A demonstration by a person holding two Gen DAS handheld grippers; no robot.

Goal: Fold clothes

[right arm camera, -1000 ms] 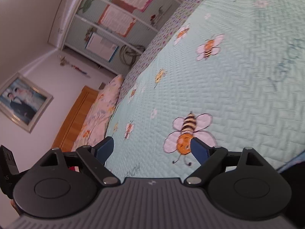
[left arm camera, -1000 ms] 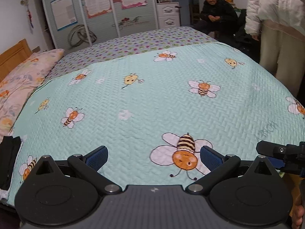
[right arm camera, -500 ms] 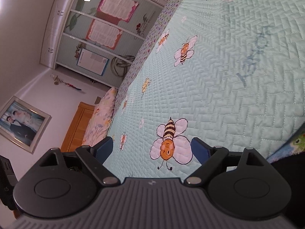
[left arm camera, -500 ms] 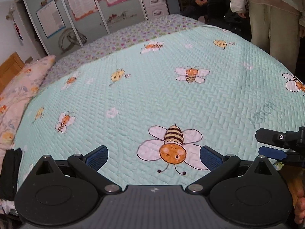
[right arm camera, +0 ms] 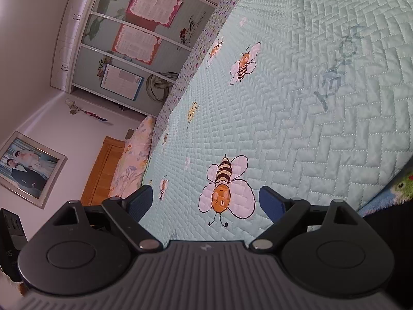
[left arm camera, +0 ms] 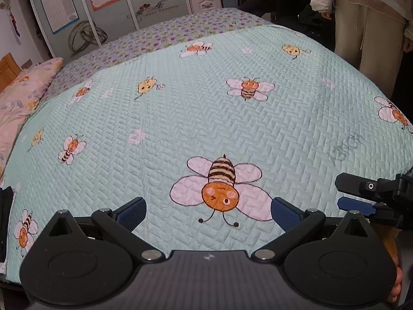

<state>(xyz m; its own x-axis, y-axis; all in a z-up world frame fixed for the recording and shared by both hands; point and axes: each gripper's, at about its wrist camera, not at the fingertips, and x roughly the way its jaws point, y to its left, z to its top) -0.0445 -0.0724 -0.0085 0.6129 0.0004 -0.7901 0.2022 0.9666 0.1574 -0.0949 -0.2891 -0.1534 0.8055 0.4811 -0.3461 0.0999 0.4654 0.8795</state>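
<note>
Clothes lie under neither gripper; left gripper (left arm camera: 207, 210) and right gripper (right arm camera: 205, 201) gape wide, empty, above the bee quilt (left arm camera: 206, 118).

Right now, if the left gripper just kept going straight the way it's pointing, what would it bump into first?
Most likely the quilt, around the big bee print lying between the open left gripper fingers. Nothing else shows in that line, though depth is hard to judge.

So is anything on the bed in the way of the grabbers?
Nothing visible does. The bee quilt lies bare ahead of the left gripper and the right gripper, both open. No clothes show on it; a dark thing at its left edge is unclear.
</note>
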